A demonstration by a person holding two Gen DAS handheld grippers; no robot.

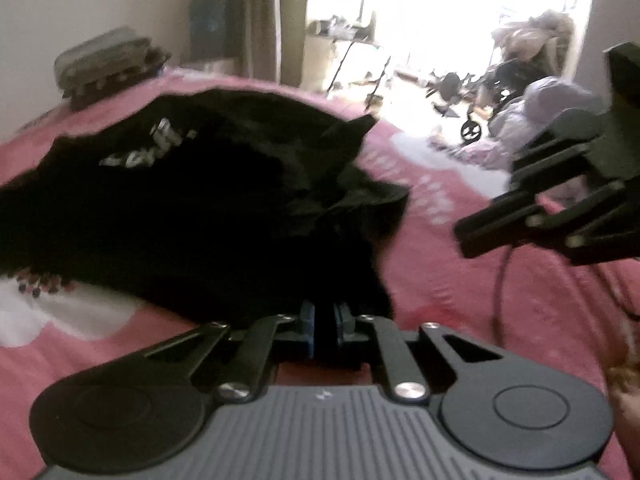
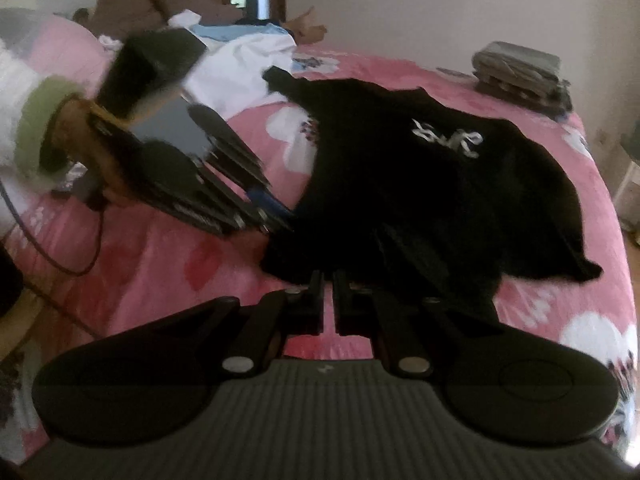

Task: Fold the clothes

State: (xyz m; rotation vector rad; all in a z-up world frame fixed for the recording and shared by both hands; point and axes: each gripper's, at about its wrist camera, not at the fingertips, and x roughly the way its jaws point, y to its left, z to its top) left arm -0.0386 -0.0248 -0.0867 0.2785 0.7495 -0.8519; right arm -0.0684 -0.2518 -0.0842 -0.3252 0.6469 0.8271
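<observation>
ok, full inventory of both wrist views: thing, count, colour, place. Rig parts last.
black garment: 1, black with white print, spread crumpled on the bed
bedspread: 1, pink with white flowers, under everything
folded stack: 1, grey-green, far corner of the bed by the wall
white and blue clothes: loose pile, far side of the bed
stroller: 1, dark, on the bright floor past the bed
left gripper: 1, black, shut on the garment's near edge
right gripper: 1, black, shut, at the garment's near edge
</observation>
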